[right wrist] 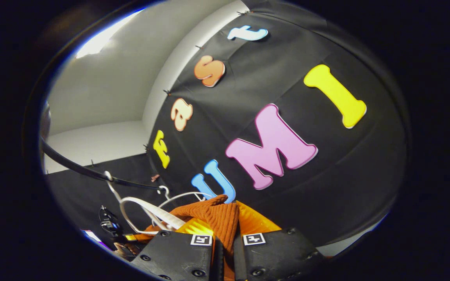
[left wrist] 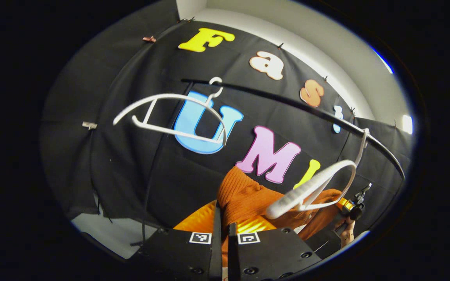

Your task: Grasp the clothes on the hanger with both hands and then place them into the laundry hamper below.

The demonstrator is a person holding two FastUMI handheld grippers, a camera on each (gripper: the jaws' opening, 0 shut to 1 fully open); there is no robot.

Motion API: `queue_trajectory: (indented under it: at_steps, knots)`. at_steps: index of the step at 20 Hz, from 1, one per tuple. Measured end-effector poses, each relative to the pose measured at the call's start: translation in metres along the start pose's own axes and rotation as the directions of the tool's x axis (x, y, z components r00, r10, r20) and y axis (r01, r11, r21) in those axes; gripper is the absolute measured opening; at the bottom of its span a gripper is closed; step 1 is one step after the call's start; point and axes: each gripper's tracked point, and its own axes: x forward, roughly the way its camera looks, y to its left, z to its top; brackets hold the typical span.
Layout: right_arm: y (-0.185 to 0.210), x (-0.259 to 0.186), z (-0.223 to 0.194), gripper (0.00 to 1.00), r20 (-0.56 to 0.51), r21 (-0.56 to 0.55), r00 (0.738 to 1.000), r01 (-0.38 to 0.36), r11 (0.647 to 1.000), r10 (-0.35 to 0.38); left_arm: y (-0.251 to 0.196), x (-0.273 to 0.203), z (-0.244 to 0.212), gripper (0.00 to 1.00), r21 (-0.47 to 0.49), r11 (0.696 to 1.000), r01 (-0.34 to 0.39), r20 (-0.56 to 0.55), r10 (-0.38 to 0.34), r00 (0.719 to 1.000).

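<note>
Both grippers' fingers (left wrist: 222,242) (right wrist: 225,246) clamp the orange garment (left wrist: 244,195) near two white hangers (left wrist: 170,117) on the rail (left wrist: 287,102).

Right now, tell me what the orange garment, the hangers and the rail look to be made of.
Garment: ribbed knit, matte, probably wool or acrylic.
Hangers: white, smooth moulded look, likely plastic; the hooks seem to be metal.
Rail: thin, dark, slightly glossy rod, probably painted metal.

There are no words or numbers to read here. The left tool (left wrist: 222,239) has two small white squares with black block patterns on its fingers. The right tool (right wrist: 228,239) has two squares like that as well. They are code marks, not letters, and they spell nothing.
</note>
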Motion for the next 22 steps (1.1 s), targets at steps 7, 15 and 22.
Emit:
queue_trajectory:
  at_steps: [7,15,22]
  knots:
    - [-0.015,-0.020,-0.075,0.14,-0.174,-0.065,0.977,0.116,0.991,-0.126,0.022,-0.005,-0.079,0.10,0.004,0.985,-0.174,-0.147,0.173,0.974]
    - [0.051,-0.034,-0.143,0.14,-0.333,-0.060,0.943,0.002,0.998,-0.022,-0.036,-0.005,-0.128,0.10,-0.018,0.996,-0.089,-0.241,0.082,0.967]
    - [0.118,-0.040,-0.201,0.13,-0.432,0.026,0.895,-0.112,0.993,0.113,-0.101,-0.006,-0.148,0.10,0.013,0.999,0.040,-0.283,-0.035,0.959]
